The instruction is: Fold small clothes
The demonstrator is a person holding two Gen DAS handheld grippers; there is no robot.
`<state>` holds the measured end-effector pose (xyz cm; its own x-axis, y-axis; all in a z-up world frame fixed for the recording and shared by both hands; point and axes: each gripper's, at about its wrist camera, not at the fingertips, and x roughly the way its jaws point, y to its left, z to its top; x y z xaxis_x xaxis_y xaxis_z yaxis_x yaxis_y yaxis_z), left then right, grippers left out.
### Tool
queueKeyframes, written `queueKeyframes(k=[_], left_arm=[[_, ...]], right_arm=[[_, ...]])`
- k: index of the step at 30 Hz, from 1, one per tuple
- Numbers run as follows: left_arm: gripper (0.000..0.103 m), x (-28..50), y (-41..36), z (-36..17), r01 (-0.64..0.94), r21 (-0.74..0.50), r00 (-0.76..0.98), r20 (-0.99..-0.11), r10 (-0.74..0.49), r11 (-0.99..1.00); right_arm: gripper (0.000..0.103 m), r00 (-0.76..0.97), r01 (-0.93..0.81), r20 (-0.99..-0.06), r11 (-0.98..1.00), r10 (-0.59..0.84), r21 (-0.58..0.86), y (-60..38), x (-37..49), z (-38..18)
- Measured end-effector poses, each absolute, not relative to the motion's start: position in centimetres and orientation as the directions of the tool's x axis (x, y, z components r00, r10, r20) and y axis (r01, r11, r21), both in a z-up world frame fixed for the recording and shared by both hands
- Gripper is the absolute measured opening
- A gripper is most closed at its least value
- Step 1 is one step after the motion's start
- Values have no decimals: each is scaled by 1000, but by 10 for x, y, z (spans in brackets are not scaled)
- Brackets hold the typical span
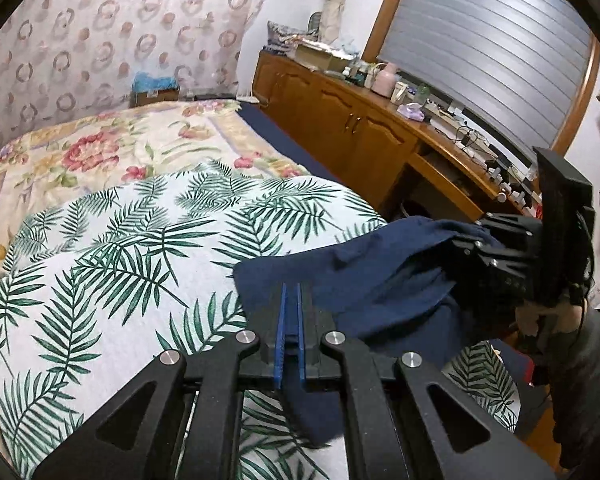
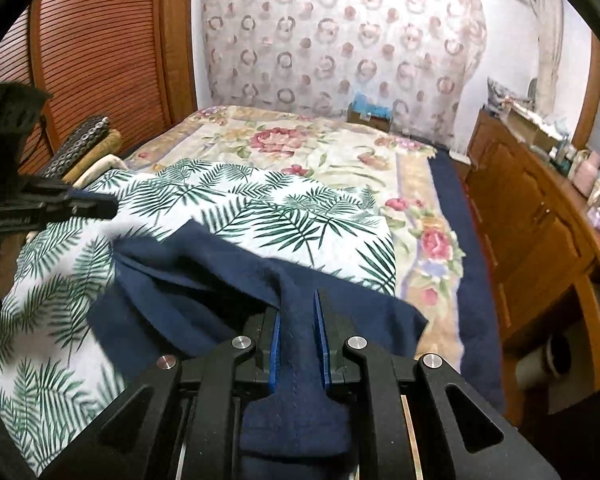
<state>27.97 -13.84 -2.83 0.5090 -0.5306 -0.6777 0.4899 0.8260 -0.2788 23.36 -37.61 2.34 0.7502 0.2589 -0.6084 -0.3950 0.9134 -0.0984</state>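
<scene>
A navy blue garment [image 1: 384, 280] lies bunched on the palm-leaf sheet [image 1: 120, 256] near the bed's right edge. My left gripper [image 1: 291, 292] has its blue pads close together with the garment's edge at them; it appears shut on the cloth. My right gripper [image 2: 298, 308] is shut on a thick fold of the same garment [image 2: 220, 276], which bulges back between the fingers. The right gripper also shows in the left wrist view [image 1: 480, 248], pressed into the cloth. The left gripper shows at the left of the right wrist view [image 2: 96, 206].
A floral bedspread [image 1: 112, 148] covers the far bed. A wooden cabinet [image 1: 340, 120] with clutter on top runs along the right, below a shuttered window [image 1: 488, 44]. A louvred wooden door [image 2: 100, 48] and stacked pillows [image 2: 88, 148] stand at the bed's left.
</scene>
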Motion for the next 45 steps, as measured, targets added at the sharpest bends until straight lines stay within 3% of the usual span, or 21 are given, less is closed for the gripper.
queueKeyframes(k=[2, 3, 4, 8, 10, 13, 19, 30, 32, 34, 35, 42, 45], left_arm=[[28, 282, -136, -30, 488, -283, 506, -679, -532, 826], [32, 282, -133, -31, 492, -287, 505, -675, -538, 822], [42, 281, -132, -31, 498, -286, 502, -675, -540, 819], [50, 274, -138, -33, 530, -260, 481, -692, -538, 807], [56, 270, -144, -38, 553, -251, 456, -707, -541, 795], [72, 266, -150, -47, 577, -247, 428, -721, -545, 779], [72, 258, -157, -57, 581, -223, 427, -735, -527, 782], [72, 272, -156, -72, 555, -203, 431, -760, -487, 807], [72, 278, -156, -74, 550, -208, 430, -760, -488, 809], [72, 286, -158, -76, 549, -213, 426, -761, -490, 808], [72, 289, -159, -77, 547, -214, 424, -763, -489, 809], [72, 306, -167, -72, 550, -176, 459, -753, -471, 817], [72, 303, -161, -63, 538, -178, 487, -732, -477, 824]], right_arm=[[15, 749, -394, -614, 913, 250, -109, -379, 241, 19], [15, 750, -399, -613, 910, 251, -115, -380, 243, 20], [15, 748, -406, -612, 907, 258, -113, -384, 246, 21], [15, 750, -400, -611, 909, 252, -115, -388, 244, 28], [31, 757, -396, -602, 911, 254, -113, -389, 236, 33], [54, 790, -356, -569, 926, 228, -123, -392, 222, 39], [57, 848, -255, -508, 957, 152, -138, -406, 169, 45], [57, 775, -230, -617, 970, 137, -73, -420, 113, 1], [46, 757, -233, -635, 971, 152, -46, -425, 116, -5], [15, 749, -265, -632, 964, 199, -11, -428, 120, -5], [7, 753, -274, -624, 962, 208, -11, -430, 126, 1], [4, 869, -217, -471, 972, 151, -87, -444, 139, 40], [4, 869, -185, -482, 978, 115, -100, -450, 165, 38]])
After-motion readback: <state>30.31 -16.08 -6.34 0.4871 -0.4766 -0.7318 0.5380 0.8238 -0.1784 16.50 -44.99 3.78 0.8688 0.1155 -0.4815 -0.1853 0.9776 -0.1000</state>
